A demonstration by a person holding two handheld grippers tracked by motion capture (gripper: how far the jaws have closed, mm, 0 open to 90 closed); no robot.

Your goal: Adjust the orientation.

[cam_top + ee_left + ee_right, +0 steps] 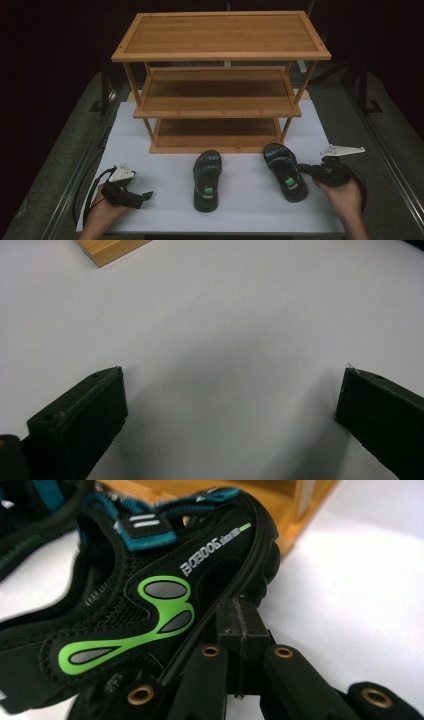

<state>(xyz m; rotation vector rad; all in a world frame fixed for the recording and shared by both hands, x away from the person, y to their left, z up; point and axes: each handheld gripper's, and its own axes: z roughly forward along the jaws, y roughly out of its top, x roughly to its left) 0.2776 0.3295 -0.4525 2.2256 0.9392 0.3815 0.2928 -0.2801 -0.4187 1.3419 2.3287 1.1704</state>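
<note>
White board (pixel 165 210) laid over a grey table, room behind it all dark. A wooden 3-shelf rack (pixel 220 35) stands at the far end of the board, shelves bare. Two black sandals w/ teal straps and green marks lie in front of the rack: left sandal (pixel 207 180) near the middle, toe toward the rack, right sandal (pixel 285 171) angled a bit, its toe nearly at the rack's bottom shelf.

Left gripper (pixel 145 195) sits low at the board's near-left corner, well apart from the left sandal, held in the left hand (pixel 102 212); its jaws stand wide apart over bare white board, nothing between them. Right gripper (pixel 301 169), in the right hand (pixel 344 195), is up against the right sandal's outer side. In the right gripper view its jaws are pressed together, tips right at the sole edge; can't tell if they pinch any of it.
</note>
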